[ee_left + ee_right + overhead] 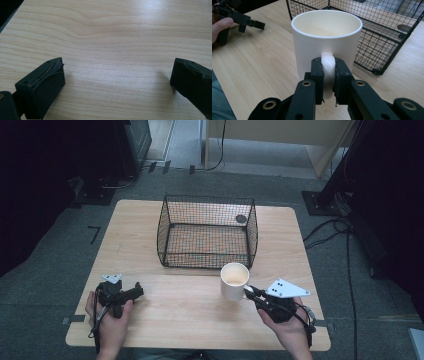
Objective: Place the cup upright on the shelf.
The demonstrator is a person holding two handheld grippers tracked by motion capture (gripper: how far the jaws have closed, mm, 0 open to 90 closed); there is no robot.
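wood surface [150,245] carries black wire basket [207,231] at centre-back; white mug [234,281] upright just in front of its right corner; right tongs [328,75] clenched on mug handle [328,71]; left tongs [117,75] released, jaws wide over bare wood

A pale wooden table [145,227] with rounded corners stood on grey carpet [50,255]. Left of it a short black tape mark [94,234] lay on the floor. Black cables [327,231] curled over the carpet to the right, near a dark base plate [320,202]. At the far side stood a light wooden panel [280,132], and to the far left a dark cabinet [136,140].
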